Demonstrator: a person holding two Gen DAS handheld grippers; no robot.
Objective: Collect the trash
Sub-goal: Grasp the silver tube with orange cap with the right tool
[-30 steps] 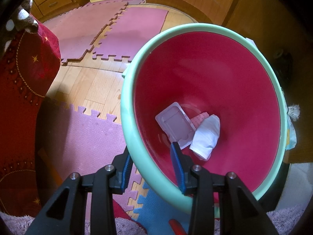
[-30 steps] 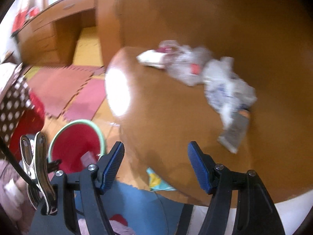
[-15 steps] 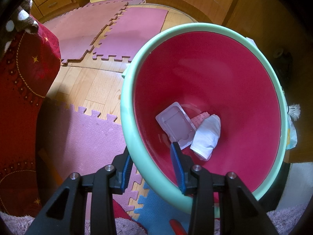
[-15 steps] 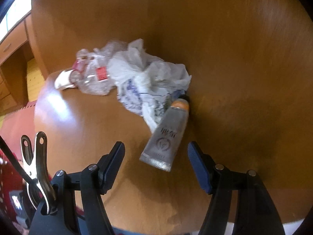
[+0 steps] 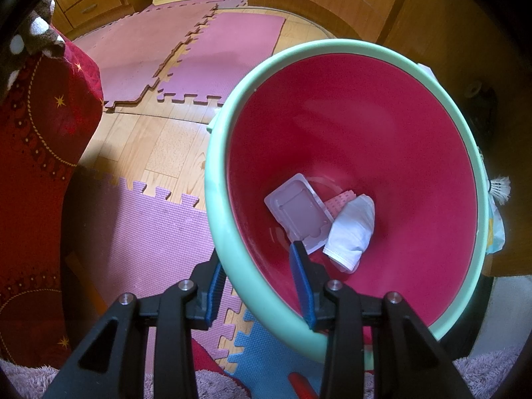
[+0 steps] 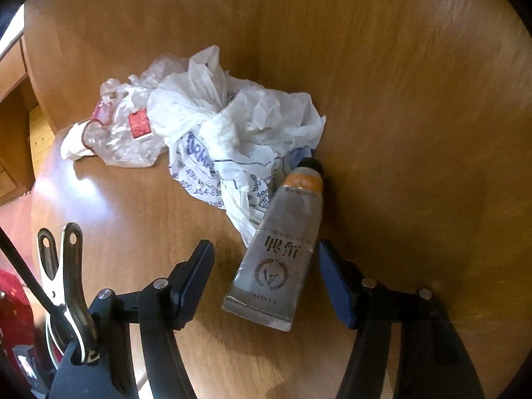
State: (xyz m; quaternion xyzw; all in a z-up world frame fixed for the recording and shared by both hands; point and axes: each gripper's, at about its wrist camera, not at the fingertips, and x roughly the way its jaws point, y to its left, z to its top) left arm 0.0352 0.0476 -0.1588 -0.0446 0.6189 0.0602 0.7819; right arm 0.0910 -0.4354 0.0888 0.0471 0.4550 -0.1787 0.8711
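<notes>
My left gripper [image 5: 257, 282] is shut on the mint-green rim of a red bucket [image 5: 219, 173], one finger outside and one inside. On the bucket's bottom lie a clear plastic tray [image 5: 297, 211], a crumpled white wad [image 5: 352, 229] and a pink scrap [image 5: 340, 199]. My right gripper [image 6: 266, 256] hangs over the round wooden table [image 6: 415, 99]. Its jaws are closing, with a silver tube [image 6: 282, 249] lying between them; the left pad stands clear of the tube. Behind the tube sit a crumpled white printed bag [image 6: 232, 126] and clear wrapping with red labels [image 6: 126, 133].
Pink and blue foam mats [image 5: 139, 232] cover part of the wooden floor. A red patterned cloth [image 5: 36, 153] rises at the left, and a shuttlecock [image 5: 500, 188] lies beside the bucket. A metal clip [image 6: 63, 266] hangs on the right gripper's left side.
The right gripper swung from the table's edge to the silver tube, came down close over it, and its jaws narrowed. The left gripper and bucket stayed still.
</notes>
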